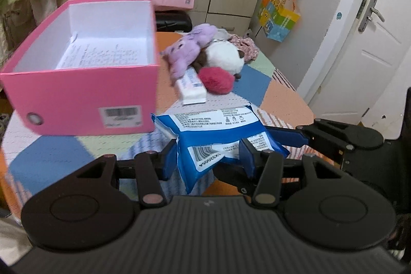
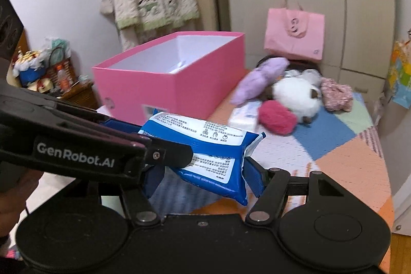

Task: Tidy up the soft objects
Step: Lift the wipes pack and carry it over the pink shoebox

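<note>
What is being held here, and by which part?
The blue wipes pack, gripped at opposite ends by the left gripper and right gripper.

Left wrist view close over the table, facing the pink box (image 1: 84, 84) at 11 o'clock, right wrist view nearer the edge, box (image 2: 167, 78) at 12, both sharing the blue wipes pack (image 1: 218, 135) (image 2: 205, 145).
</note>
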Action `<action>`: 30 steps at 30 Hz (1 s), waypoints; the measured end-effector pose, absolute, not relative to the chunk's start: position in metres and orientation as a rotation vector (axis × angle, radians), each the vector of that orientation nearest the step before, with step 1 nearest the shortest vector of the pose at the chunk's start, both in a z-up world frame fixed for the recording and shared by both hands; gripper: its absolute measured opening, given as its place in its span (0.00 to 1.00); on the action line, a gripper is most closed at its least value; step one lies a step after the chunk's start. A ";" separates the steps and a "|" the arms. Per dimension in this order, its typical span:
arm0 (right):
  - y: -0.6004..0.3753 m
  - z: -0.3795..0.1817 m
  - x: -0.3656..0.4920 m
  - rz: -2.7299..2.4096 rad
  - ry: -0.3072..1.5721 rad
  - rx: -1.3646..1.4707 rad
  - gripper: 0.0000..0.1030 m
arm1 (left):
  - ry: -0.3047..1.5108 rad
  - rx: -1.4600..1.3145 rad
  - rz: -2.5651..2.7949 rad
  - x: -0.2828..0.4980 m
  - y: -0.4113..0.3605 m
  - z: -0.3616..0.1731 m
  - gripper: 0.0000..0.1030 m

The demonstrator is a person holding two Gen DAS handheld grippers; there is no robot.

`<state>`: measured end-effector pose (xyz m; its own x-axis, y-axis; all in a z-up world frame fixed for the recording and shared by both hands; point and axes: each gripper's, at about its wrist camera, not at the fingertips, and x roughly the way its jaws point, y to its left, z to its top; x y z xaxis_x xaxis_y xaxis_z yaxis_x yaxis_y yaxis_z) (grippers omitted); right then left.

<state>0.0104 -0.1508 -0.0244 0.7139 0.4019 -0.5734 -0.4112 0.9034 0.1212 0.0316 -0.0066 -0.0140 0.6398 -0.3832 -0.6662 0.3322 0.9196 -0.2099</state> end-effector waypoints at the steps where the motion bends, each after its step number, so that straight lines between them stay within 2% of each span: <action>1: -0.145 -0.020 0.010 0.461 0.645 -0.017 0.70 | 0.784 -0.077 -0.412 0.031 0.001 -0.010 0.47; 7: -0.104 0.005 0.013 0.488 0.682 -0.130 0.70 | 0.826 -0.054 -0.436 0.032 0.033 0.012 0.48; 18: -0.050 0.046 0.029 0.546 0.629 -0.189 0.72 | 0.733 -0.039 -0.428 0.037 0.086 0.054 0.48; 30: -0.037 0.069 0.114 0.543 0.611 -0.150 0.72 | 0.677 -0.035 -0.448 0.123 0.104 0.075 0.50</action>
